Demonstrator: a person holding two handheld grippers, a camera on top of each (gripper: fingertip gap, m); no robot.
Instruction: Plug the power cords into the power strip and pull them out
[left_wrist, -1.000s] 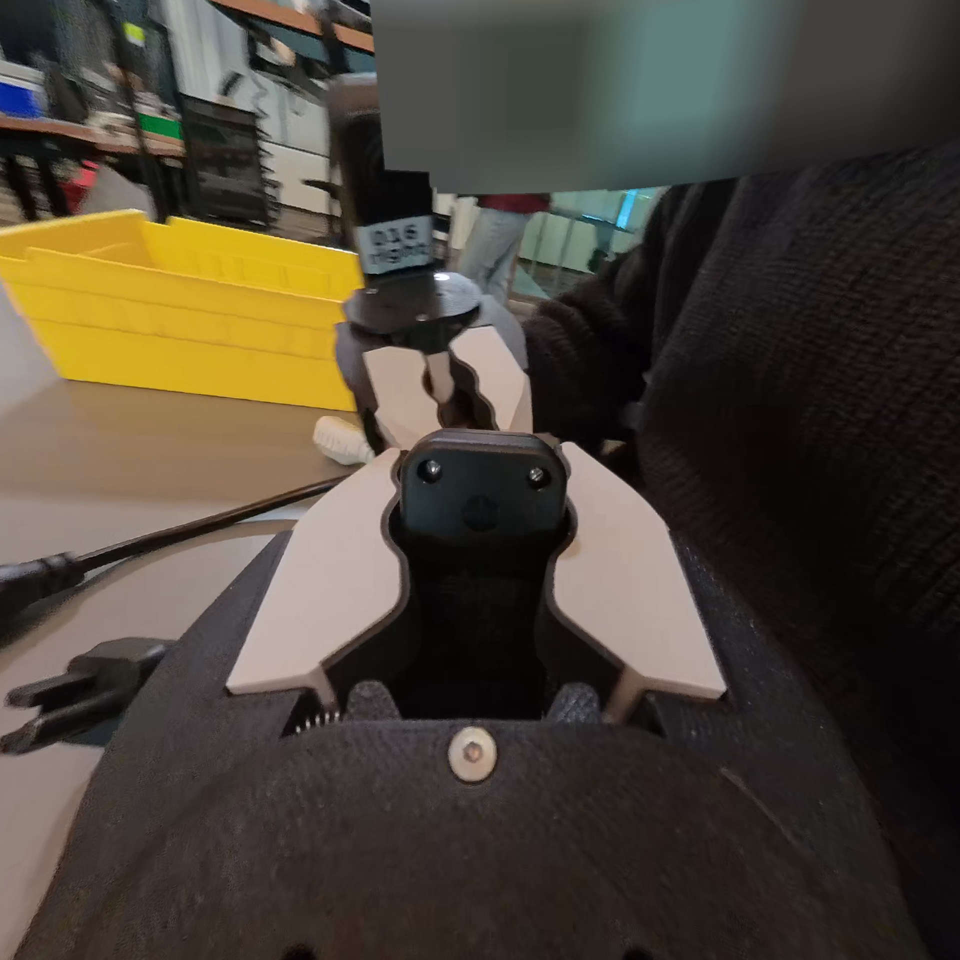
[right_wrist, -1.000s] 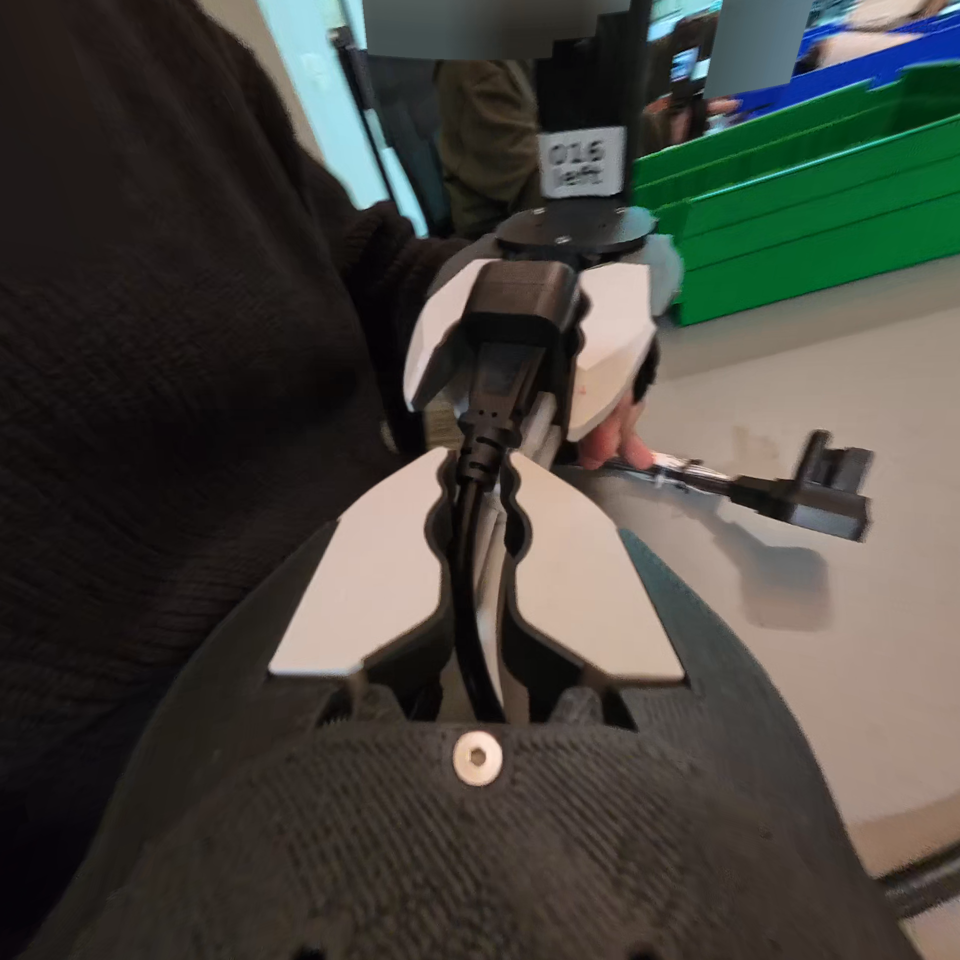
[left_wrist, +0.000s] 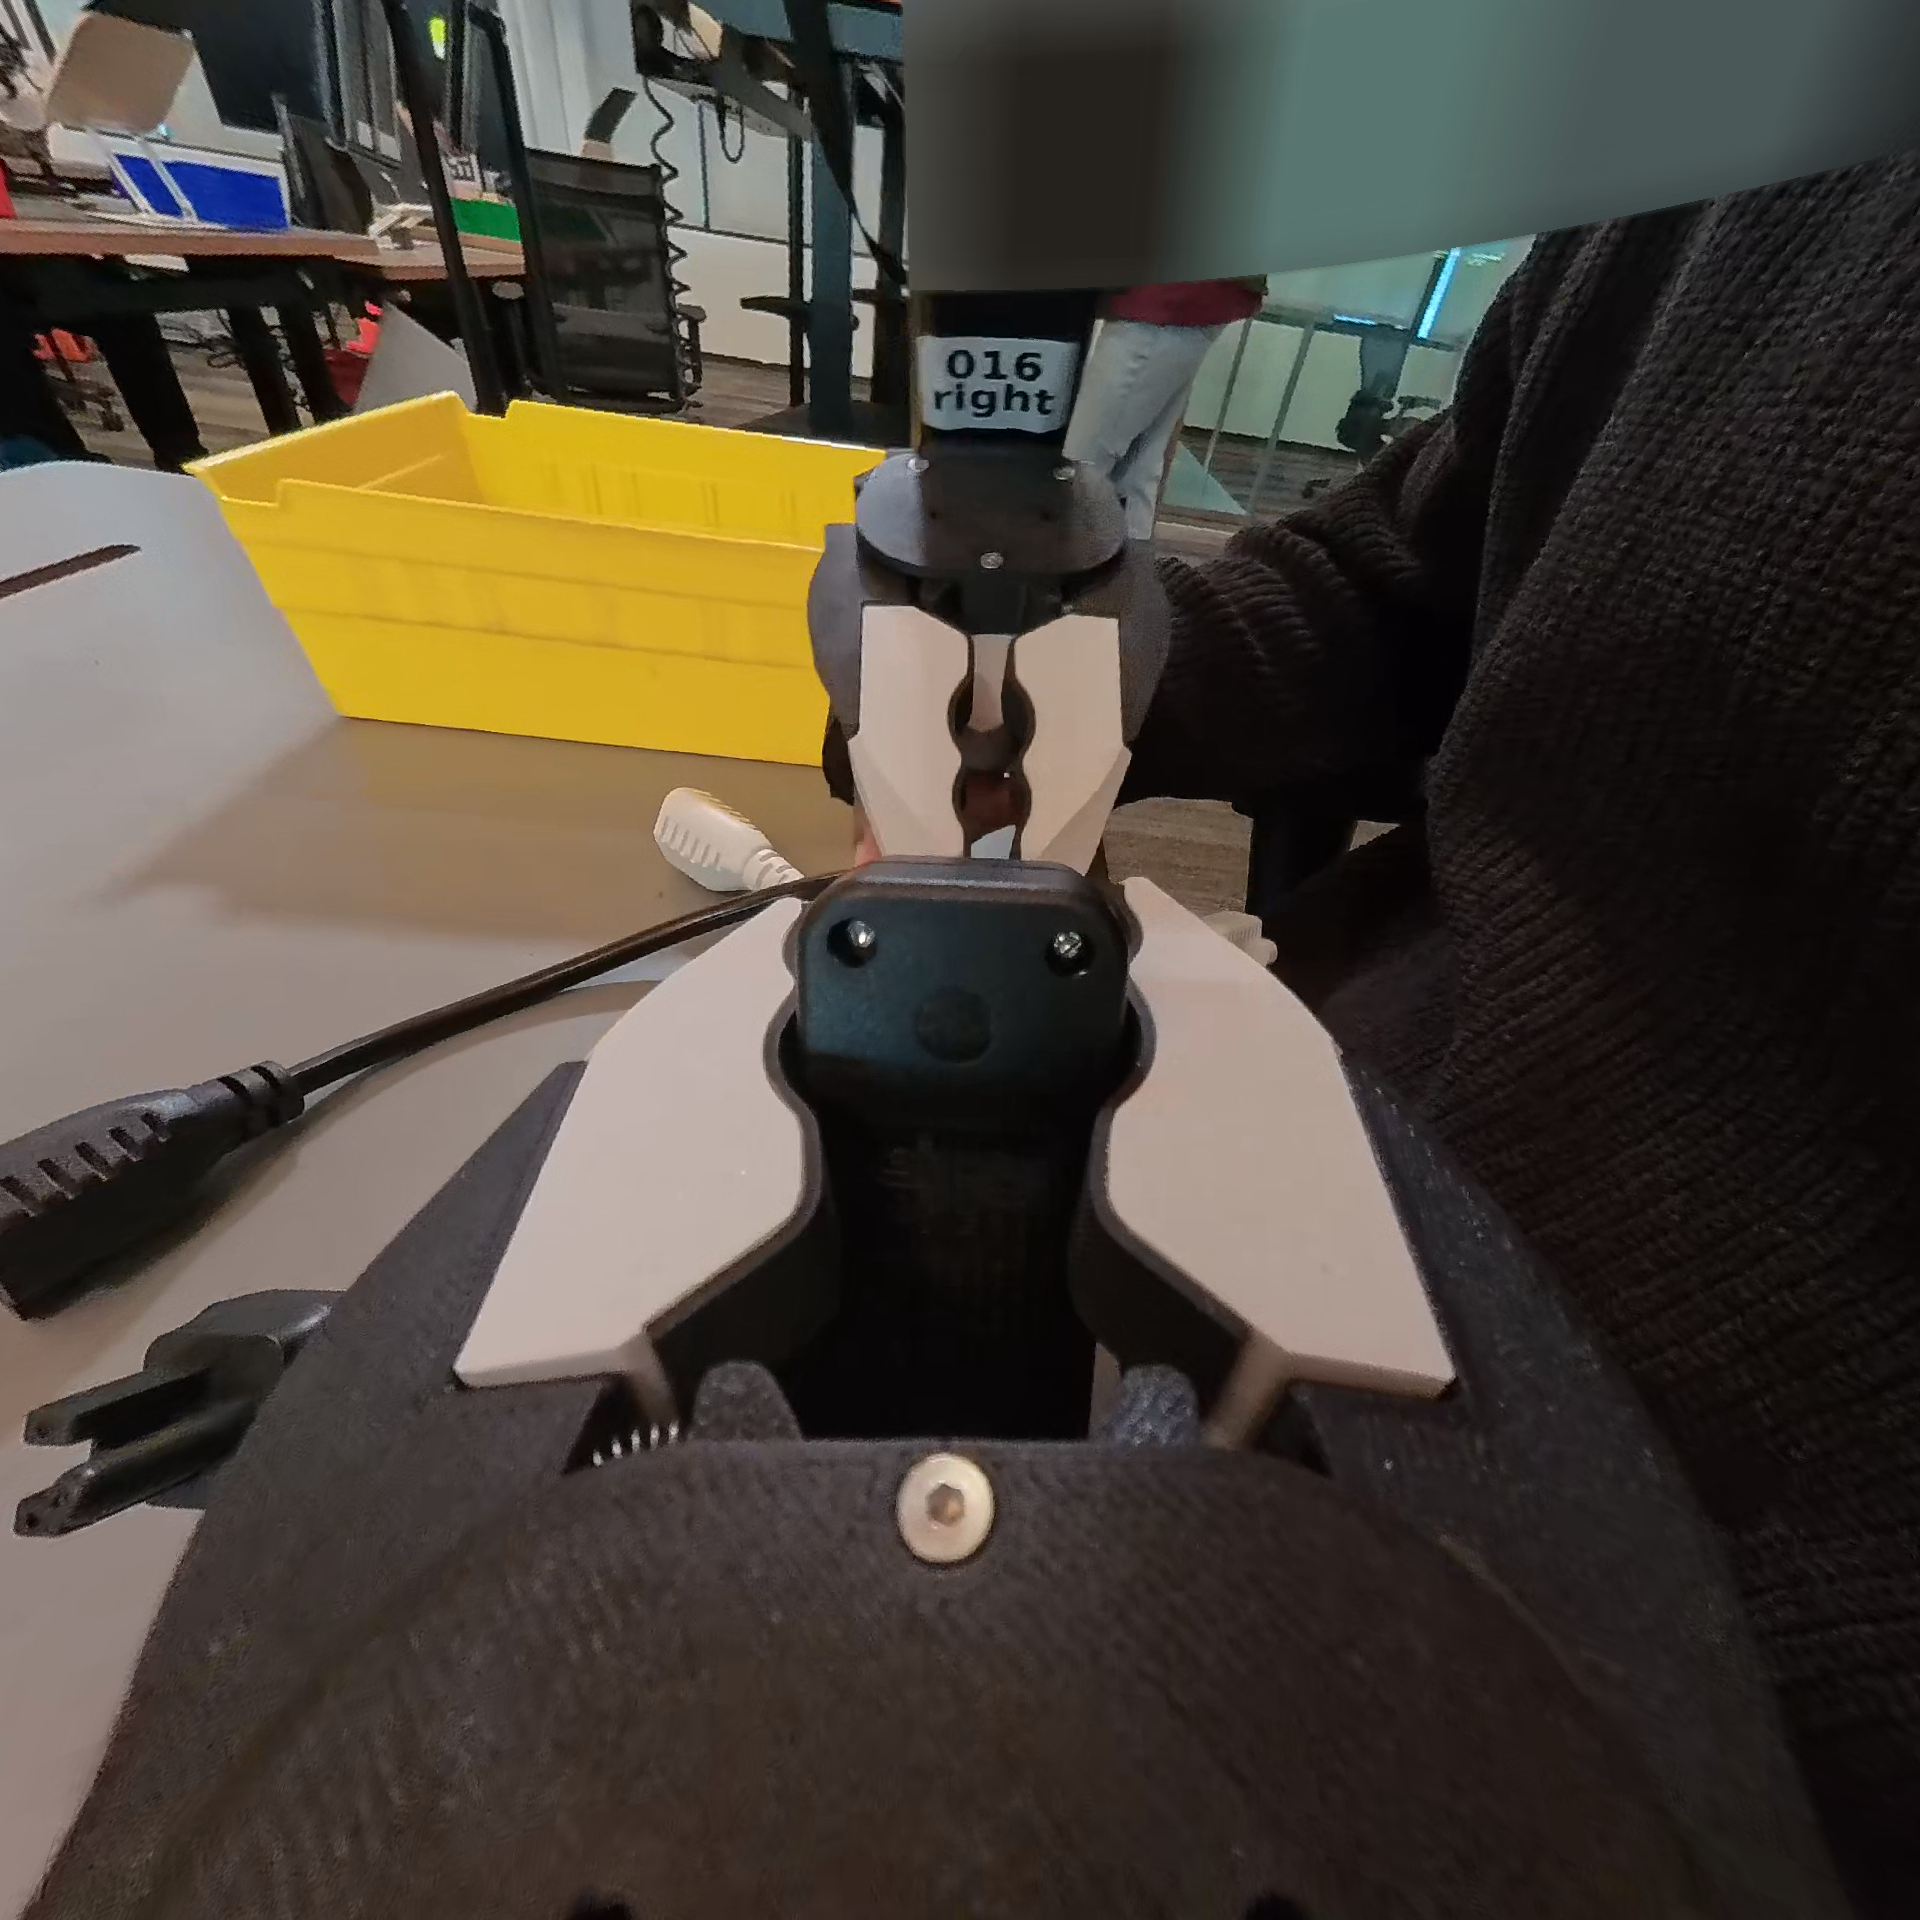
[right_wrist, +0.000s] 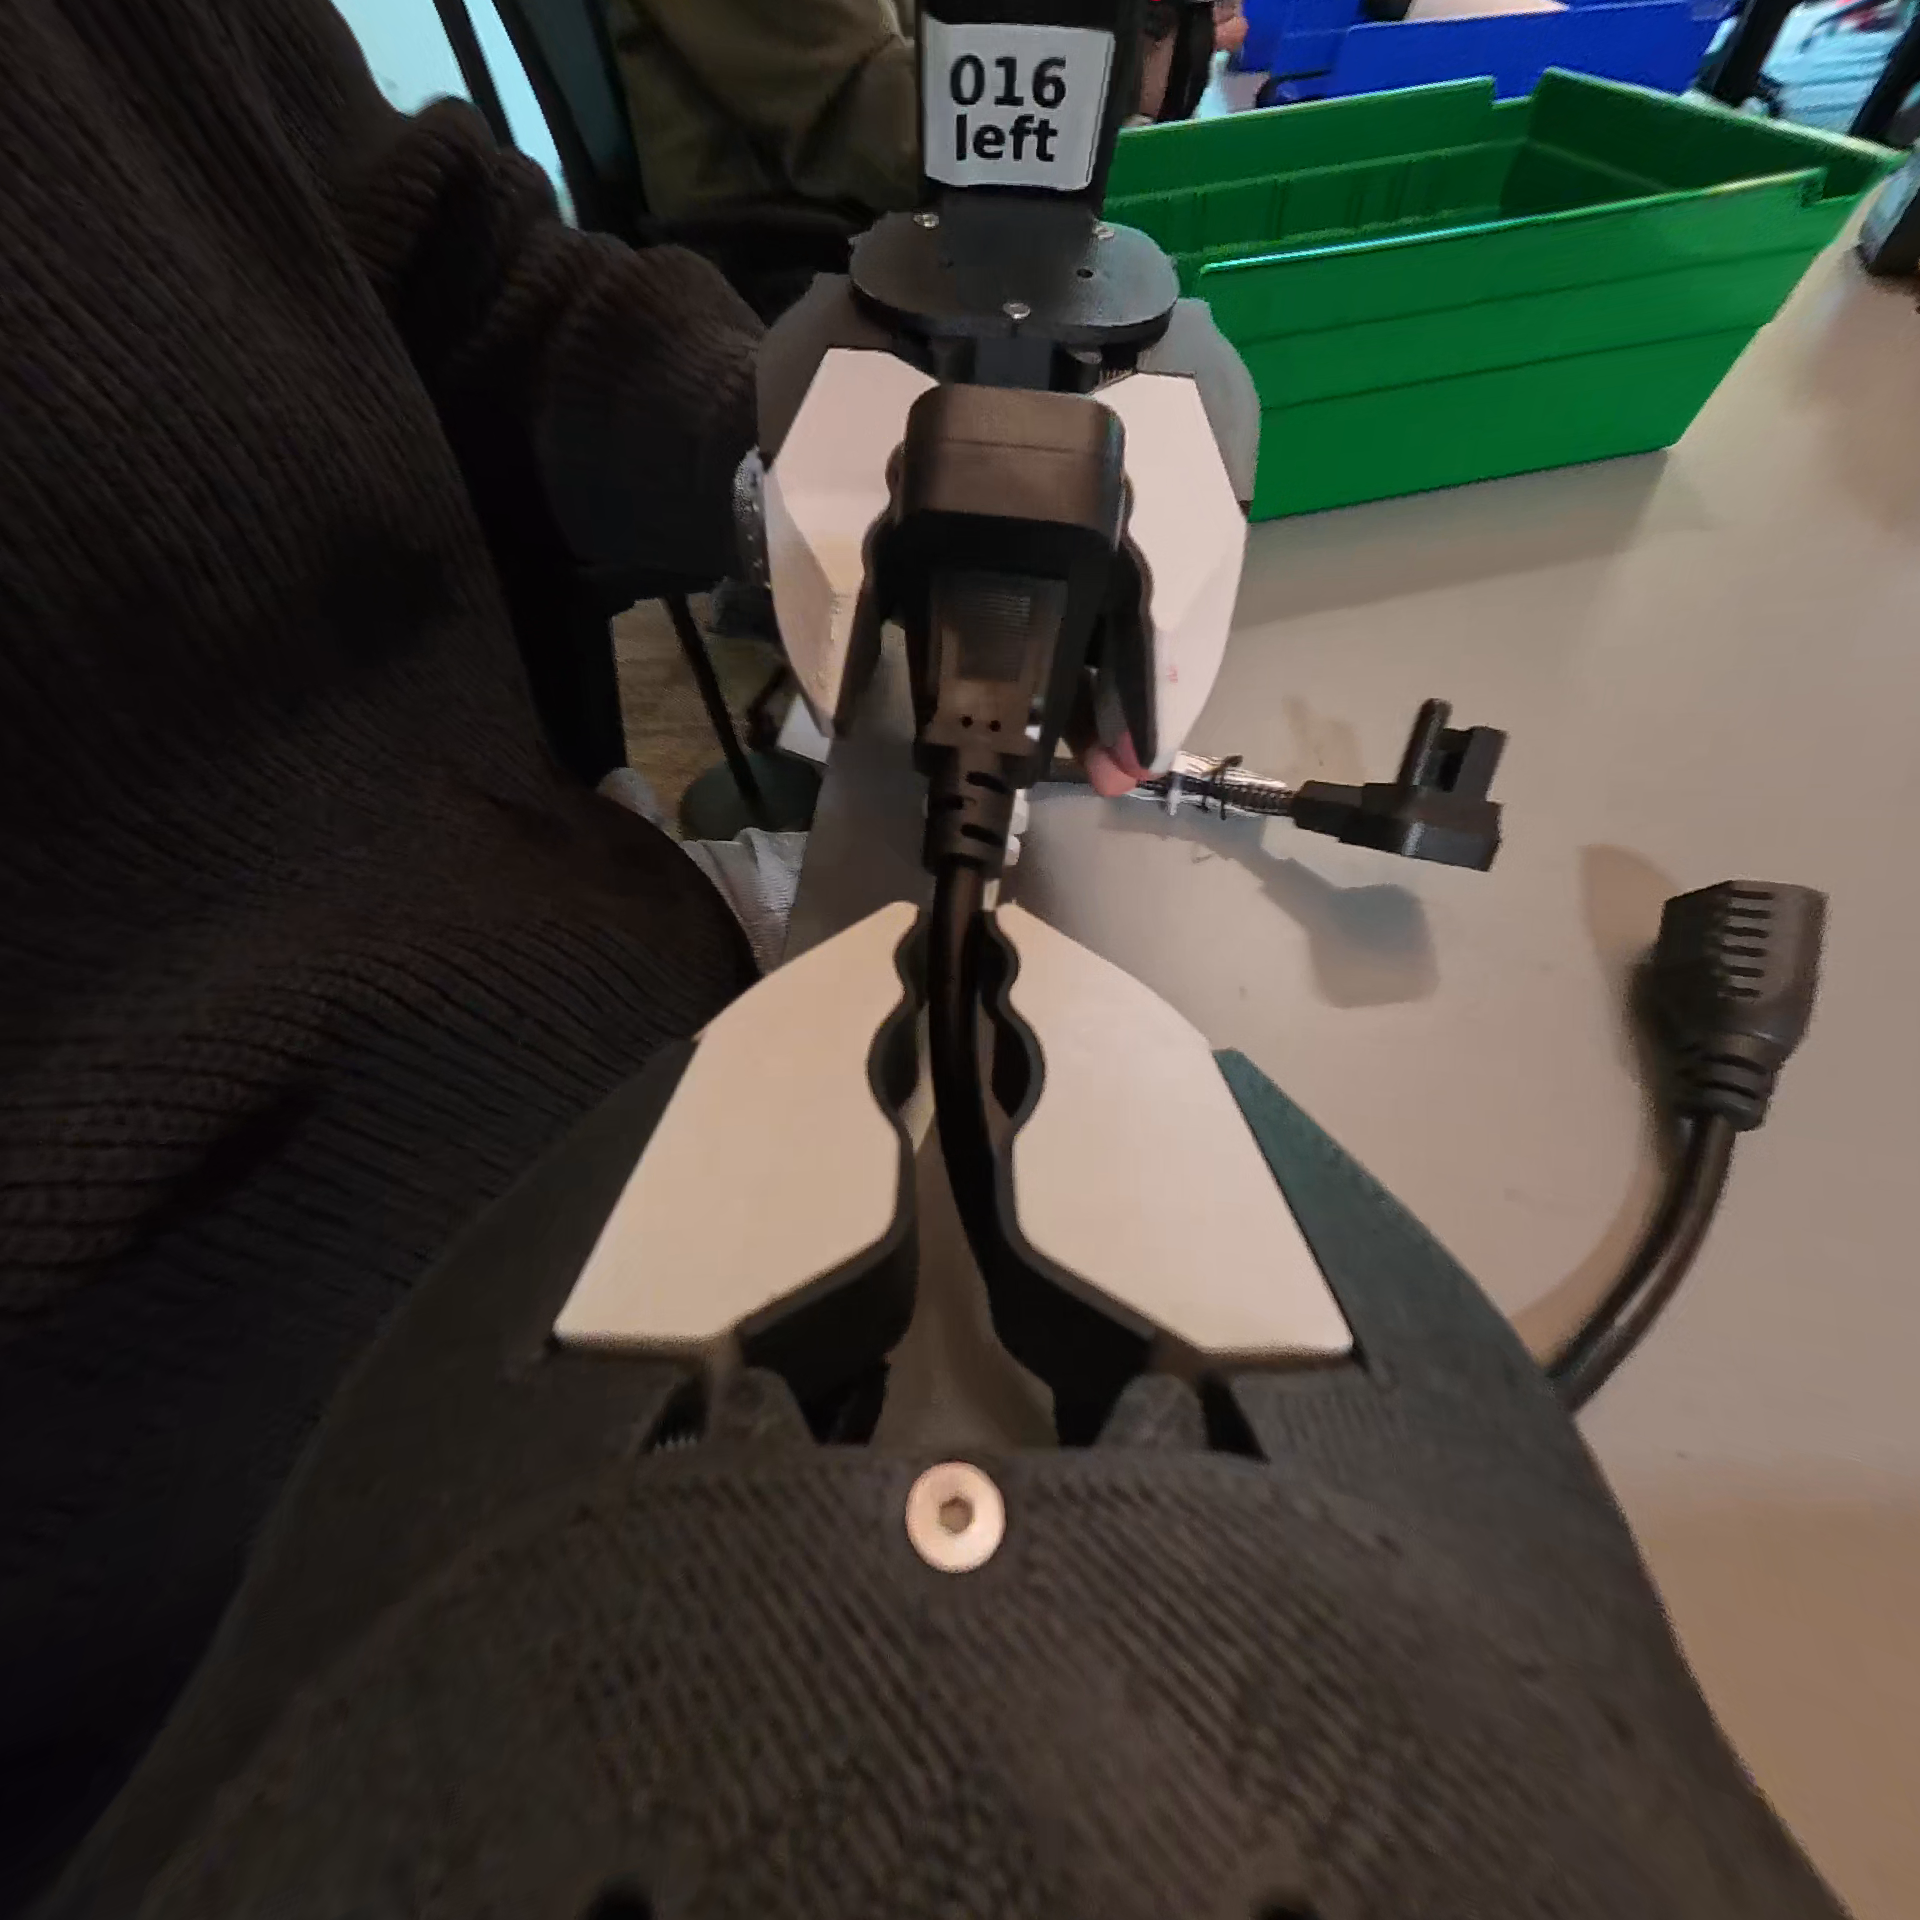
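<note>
My left gripper (left_wrist: 961, 914) is shut on the black plug head (left_wrist: 961, 997) of a power cord and holds it above the table. The plug head also shows in the right wrist view (right_wrist: 1003, 499), between the left gripper's fingers (right_wrist: 1174, 540). Its black cord (right_wrist: 961, 1039) runs straight into my right gripper (right_wrist: 956, 920), which is shut on the cord just behind the strain relief. The two grippers face each other nose to nose. The right gripper (left_wrist: 992, 847) shows just beyond the plug head in the left wrist view. No power strip is in view.
On the grey table (left_wrist: 416, 852) lie a black socket connector (left_wrist: 125, 1174), a black angled plug (left_wrist: 156, 1392) and a white plug (left_wrist: 717, 847). A yellow bin (left_wrist: 540, 613) stands behind them. A green bin (right_wrist: 1507, 312) stands on the other side. A person's dark sleeve (right_wrist: 260, 727) is close by.
The two grippers have straightened to face each other and drawn slightly apart along the cord. Both grips are unchanged.
</note>
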